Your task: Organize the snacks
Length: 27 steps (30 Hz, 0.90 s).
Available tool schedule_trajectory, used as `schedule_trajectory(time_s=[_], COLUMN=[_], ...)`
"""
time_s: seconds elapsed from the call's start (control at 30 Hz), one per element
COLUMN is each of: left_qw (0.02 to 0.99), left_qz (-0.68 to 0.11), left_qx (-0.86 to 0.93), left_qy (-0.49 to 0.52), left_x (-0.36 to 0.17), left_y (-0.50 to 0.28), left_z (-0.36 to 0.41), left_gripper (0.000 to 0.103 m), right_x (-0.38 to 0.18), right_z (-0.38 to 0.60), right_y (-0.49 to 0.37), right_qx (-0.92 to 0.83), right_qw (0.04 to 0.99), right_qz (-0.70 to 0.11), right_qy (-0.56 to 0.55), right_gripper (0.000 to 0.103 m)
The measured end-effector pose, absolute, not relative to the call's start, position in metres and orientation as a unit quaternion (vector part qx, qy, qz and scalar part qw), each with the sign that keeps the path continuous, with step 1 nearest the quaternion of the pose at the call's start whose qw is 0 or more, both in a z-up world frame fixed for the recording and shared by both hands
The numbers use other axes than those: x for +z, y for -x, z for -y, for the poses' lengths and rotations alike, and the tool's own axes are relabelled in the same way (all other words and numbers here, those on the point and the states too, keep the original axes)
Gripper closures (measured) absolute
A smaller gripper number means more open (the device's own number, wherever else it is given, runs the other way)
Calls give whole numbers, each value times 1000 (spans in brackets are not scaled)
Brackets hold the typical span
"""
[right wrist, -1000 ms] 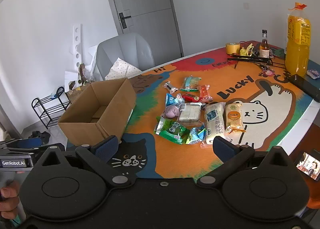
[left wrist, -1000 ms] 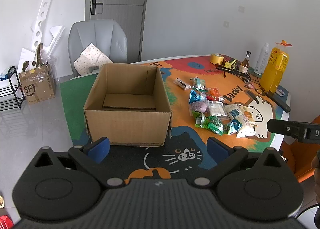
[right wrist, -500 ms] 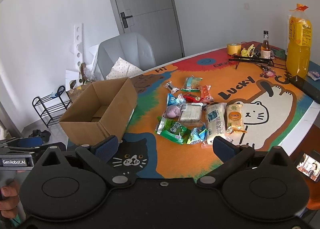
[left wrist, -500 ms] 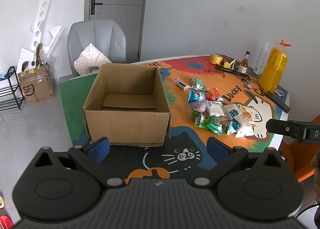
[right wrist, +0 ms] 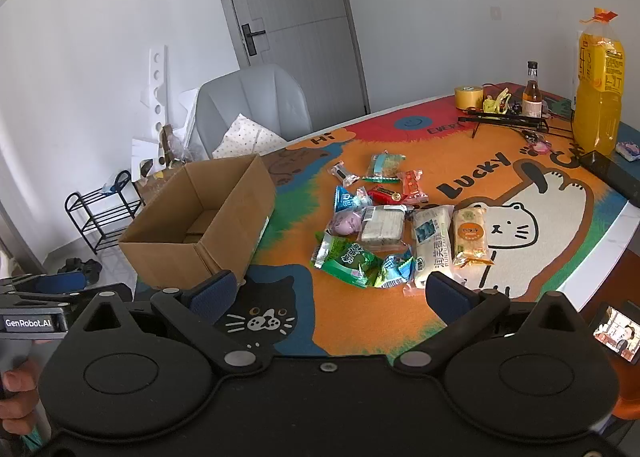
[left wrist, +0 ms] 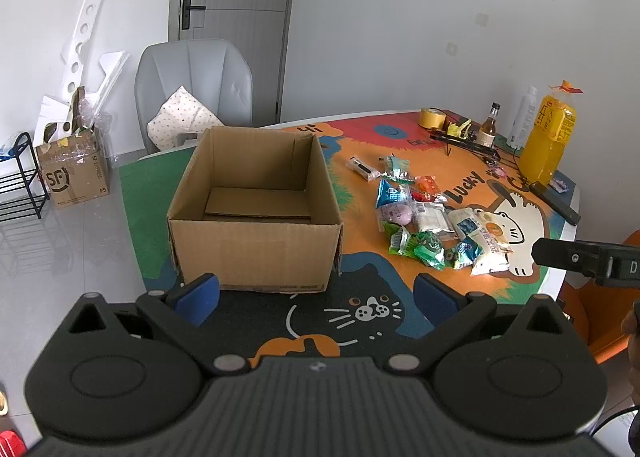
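Matte black plastic left gripper (left wrist: 316, 295) with blue rubber pads (left wrist: 199, 297), round discs and silver screws; the matching black right gripper (right wrist: 328, 295); white "GenRobot.AI" label (right wrist: 29, 323).

Snack wrappers' (right wrist: 434, 245) small print unreadable; cardboard box (right wrist: 200, 229) floor partly hidden

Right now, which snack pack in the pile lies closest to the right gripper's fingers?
The long white pack with blue print, beside the orange-labelled one. Its near end almost reaches the right gripper; the other packs lie farther up the mat.
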State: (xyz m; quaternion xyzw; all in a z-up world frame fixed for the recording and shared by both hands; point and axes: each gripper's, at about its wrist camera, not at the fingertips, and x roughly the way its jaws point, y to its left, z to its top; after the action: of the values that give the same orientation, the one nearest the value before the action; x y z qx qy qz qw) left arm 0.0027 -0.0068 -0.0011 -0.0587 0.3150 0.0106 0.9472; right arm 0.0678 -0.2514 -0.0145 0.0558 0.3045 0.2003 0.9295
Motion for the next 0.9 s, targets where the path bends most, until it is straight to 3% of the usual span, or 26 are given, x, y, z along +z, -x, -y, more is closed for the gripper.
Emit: schedule_trajectory(time_s=[0.9], left_qw=[950], left_qz=[-305], left_qx=[9], left_qy=[58], left_x=[-11], left_y=[-5], left_z=[9], left_gripper=[0], right_x=[-22], right_z=[247], right_y=[-70], right_qx=[200], right_qw=[931], right_qz=[-302], right_qy=[-50], right_gripper=[0])
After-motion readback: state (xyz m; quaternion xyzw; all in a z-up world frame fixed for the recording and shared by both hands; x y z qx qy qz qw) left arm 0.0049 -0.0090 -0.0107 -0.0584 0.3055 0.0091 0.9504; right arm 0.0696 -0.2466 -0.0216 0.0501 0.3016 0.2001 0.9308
